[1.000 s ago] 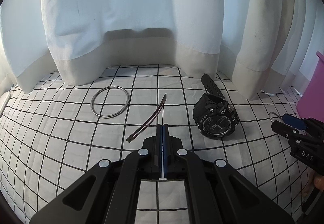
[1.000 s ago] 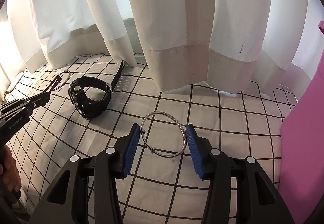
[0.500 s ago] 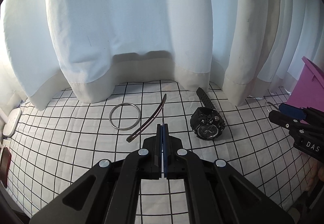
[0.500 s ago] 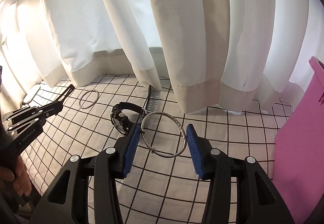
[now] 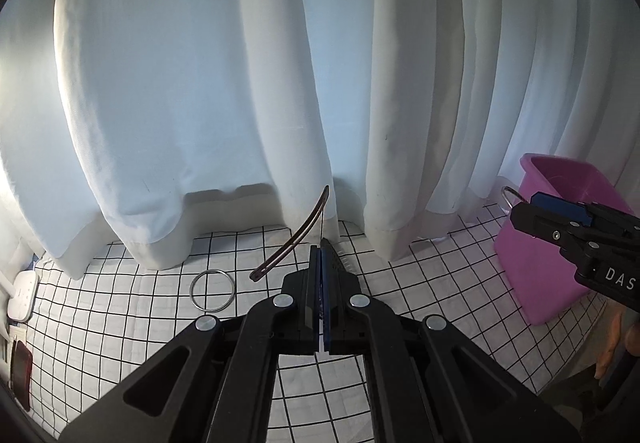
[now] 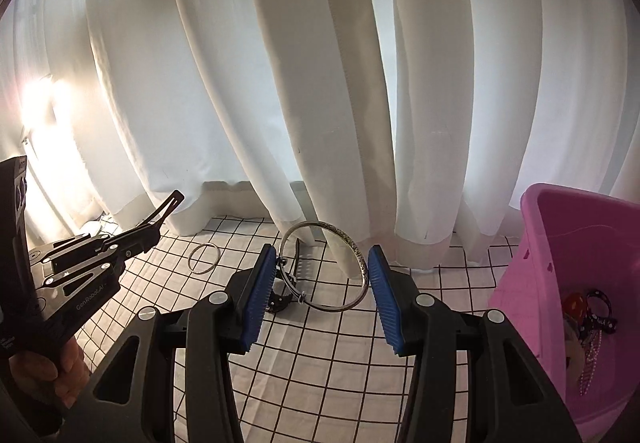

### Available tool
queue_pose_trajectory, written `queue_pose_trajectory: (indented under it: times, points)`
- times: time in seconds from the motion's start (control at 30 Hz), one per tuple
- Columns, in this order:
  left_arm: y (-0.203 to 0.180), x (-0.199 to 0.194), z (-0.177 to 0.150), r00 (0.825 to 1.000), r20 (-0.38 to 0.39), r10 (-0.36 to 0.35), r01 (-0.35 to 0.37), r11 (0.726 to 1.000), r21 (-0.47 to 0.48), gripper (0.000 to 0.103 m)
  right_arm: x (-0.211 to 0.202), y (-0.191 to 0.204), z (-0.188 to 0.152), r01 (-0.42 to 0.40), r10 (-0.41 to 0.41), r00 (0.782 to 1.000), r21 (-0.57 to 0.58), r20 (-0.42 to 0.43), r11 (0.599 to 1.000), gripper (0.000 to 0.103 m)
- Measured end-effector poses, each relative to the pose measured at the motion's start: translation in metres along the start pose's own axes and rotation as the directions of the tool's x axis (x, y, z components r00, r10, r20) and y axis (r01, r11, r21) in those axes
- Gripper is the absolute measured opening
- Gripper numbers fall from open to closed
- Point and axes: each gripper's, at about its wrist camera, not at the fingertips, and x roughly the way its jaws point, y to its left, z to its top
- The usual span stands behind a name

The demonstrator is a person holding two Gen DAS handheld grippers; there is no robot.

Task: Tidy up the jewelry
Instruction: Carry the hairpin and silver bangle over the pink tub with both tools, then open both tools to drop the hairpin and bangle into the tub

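Observation:
My left gripper [image 5: 321, 243] is shut on a thin dark curved bangle [image 5: 294, 237], held up in the air; it also shows in the right wrist view [image 6: 162, 213]. My right gripper [image 6: 322, 271] is shut on a silver bangle [image 6: 356, 247], gripped across its width between the blue pads [image 6: 262, 291] and lifted above the cloth. A plain silver ring bangle [image 5: 212, 289] lies flat on the checked cloth and also shows in the right wrist view [image 6: 203, 258]. A black watch [image 6: 280, 299] lies below the held bangle, mostly hidden. A pink bin [image 6: 560, 267] stands at right.
The pink bin [image 5: 544, 243] holds several jewelry pieces [image 6: 588, 323]. White curtains [image 5: 280, 83] hang along the back edge of the checked cloth [image 5: 120, 323]. A white device [image 5: 22, 295] lies at the far left edge. The right gripper's body [image 5: 580, 239] shows at right.
Both grippers have risen well above the cloth, each keeping its bangle. The right gripper has swung toward the pink bin, whose inside now shows.

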Motion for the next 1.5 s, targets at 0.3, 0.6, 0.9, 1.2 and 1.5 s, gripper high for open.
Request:
queue_pose_trajectory:
  times: [0.3, 0.6, 0.9, 1.2, 1.5]
  points:
    - [-0.106, -0.015, 0.042, 0.987, 0.095, -0.13, 0.124, 0.99, 0.065, 0.001, -0.066, -0.085, 0.013, 0.072, -0.075, 0.993, 0.029, 0.09, 0.997, 0.046]
    - [-0.242, 0.014, 0.073, 0.968, 0.026, -0.248, 0.246, 0.967, 0.063, 0.001, -0.112, -0.214, 0.007, 0.157, -0.162, 0.983, 0.07, 0.082, 0.985, 0.046]
    - [-0.342, 0.067, 0.071, 0.96, -0.131, -0.248, 0.256, 0.965, 0.049, 0.001, -0.109, -0.317, -0.013, 0.181, -0.179, 0.983, 0.137, -0.033, 0.974, 0.046]
    - [-0.37, 0.121, 0.05, 0.936, -0.307, -0.174, 0.184, 0.983, 0.006, 0.001, -0.071, -0.353, -0.027, 0.14, -0.115, 0.977, 0.133, -0.181, 0.981, 0.046]
    - [-0.377, 0.14, 0.038, 0.915, -0.388, -0.108, 0.111, 0.994, -0.015, 0.001, -0.046, -0.358, -0.033, 0.132, -0.105, 0.958, 0.088, -0.266, 0.987, 0.046]
